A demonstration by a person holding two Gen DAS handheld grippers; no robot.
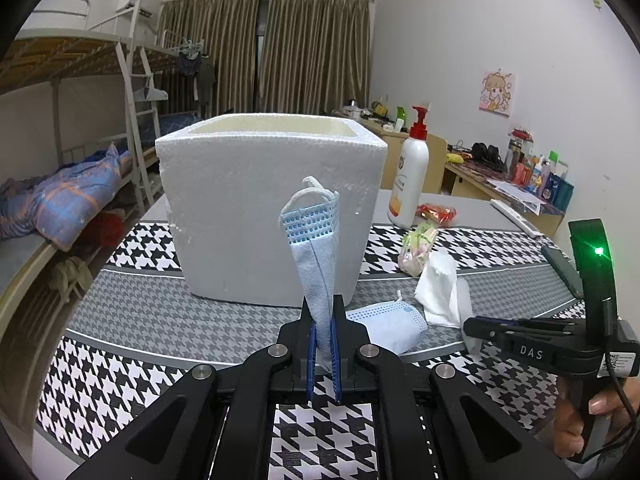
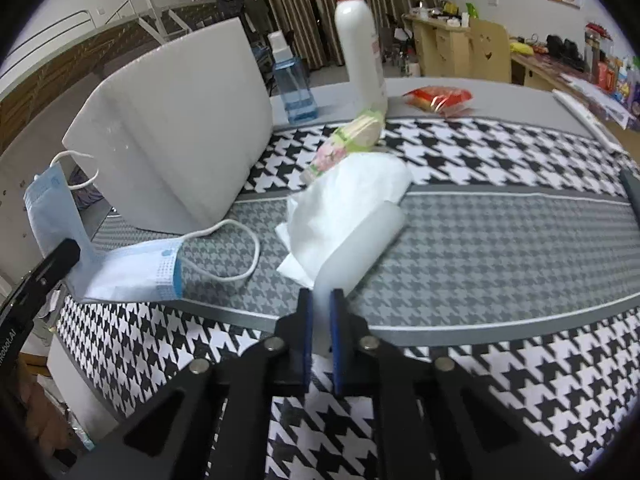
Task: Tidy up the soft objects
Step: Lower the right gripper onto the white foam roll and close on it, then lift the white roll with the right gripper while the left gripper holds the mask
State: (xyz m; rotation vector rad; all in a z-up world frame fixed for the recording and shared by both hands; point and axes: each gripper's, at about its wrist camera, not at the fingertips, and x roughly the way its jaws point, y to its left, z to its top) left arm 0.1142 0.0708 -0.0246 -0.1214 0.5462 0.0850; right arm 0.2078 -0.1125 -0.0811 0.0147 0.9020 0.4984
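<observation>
My left gripper (image 1: 322,308) is shut on a blue face mask (image 1: 316,248), which stands upright in front of the white foam box (image 1: 256,200). The box is open at the top. A second blue mask (image 1: 390,326) lies flat on the houndstooth cloth just right of my left fingers. It is also in the right wrist view, the second mask (image 2: 136,268) with its ear loop spread out. My right gripper (image 2: 321,300) is shut on the near edge of a crumpled white tissue (image 2: 352,208), which rests on the cloth right of the box.
A white pump bottle (image 1: 410,176), a red snack packet (image 1: 436,212) and a green-pink packet (image 1: 416,248) sit behind the tissue. A blue bottle (image 2: 294,88) stands behind the box. A dark phone (image 1: 566,270) lies at the right edge. A bunk bed stands left.
</observation>
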